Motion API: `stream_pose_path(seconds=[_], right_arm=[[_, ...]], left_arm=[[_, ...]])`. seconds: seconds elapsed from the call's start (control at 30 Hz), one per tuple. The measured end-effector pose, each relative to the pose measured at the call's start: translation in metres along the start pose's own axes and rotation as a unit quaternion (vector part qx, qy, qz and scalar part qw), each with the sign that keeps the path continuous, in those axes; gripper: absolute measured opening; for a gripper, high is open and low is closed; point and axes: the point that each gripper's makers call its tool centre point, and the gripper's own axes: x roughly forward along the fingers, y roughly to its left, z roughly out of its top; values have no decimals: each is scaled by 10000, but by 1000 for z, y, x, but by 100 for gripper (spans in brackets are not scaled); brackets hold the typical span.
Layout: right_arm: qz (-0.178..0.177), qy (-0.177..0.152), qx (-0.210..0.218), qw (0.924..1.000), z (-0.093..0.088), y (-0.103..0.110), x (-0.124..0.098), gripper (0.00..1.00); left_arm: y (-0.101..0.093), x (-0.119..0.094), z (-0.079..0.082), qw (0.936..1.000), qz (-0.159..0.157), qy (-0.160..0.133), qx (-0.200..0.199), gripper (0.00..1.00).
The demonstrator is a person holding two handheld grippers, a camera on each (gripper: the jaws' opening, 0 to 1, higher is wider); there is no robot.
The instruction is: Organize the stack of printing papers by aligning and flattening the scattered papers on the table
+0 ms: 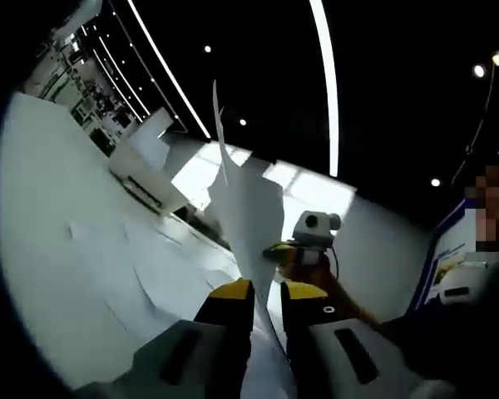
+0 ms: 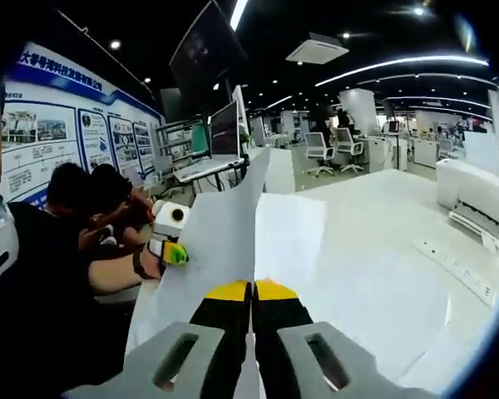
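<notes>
A bundle of white printing paper (image 1: 249,212) stands on edge above the white table (image 1: 58,208). My left gripper (image 1: 267,291) is shut on its lower edge, yellow tips on either side of the sheets. The right gripper (image 1: 287,252) holds the same bundle further along. In the right gripper view my right gripper (image 2: 254,289) is shut on the paper (image 2: 220,233), jaws pressed together. The left gripper (image 2: 173,252) clamps the paper's left edge. More loose sheets (image 1: 141,266) lie flat and overlapping on the table (image 2: 382,249).
A person (image 2: 83,224) sits close at the left of the table. A white printer (image 2: 474,195) and a power strip (image 2: 457,270) stand at the right. A monitor (image 2: 224,129) and office chairs (image 2: 333,145) are beyond the far edge.
</notes>
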Motion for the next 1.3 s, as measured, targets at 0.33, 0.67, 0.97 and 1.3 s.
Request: stream_pose_path(seconds=[0.33,0.67,0.97,1.3], right_arm=[[63,-6,24,10000,1,8,6,0],[102,-37,76,9999,0,8,10,0],[100,-25,106,9999,-1,5,11,0],[104,-26,122,9999,-3,4,12,0]], left_arm=[[0,-1,1,10000,-3,10,9,17],[-1,-1,-1,10000,-3,20,12,17],[1,0,-2,9999,25,60,77,15],[5,0,-4,9996,104,114,222,7]])
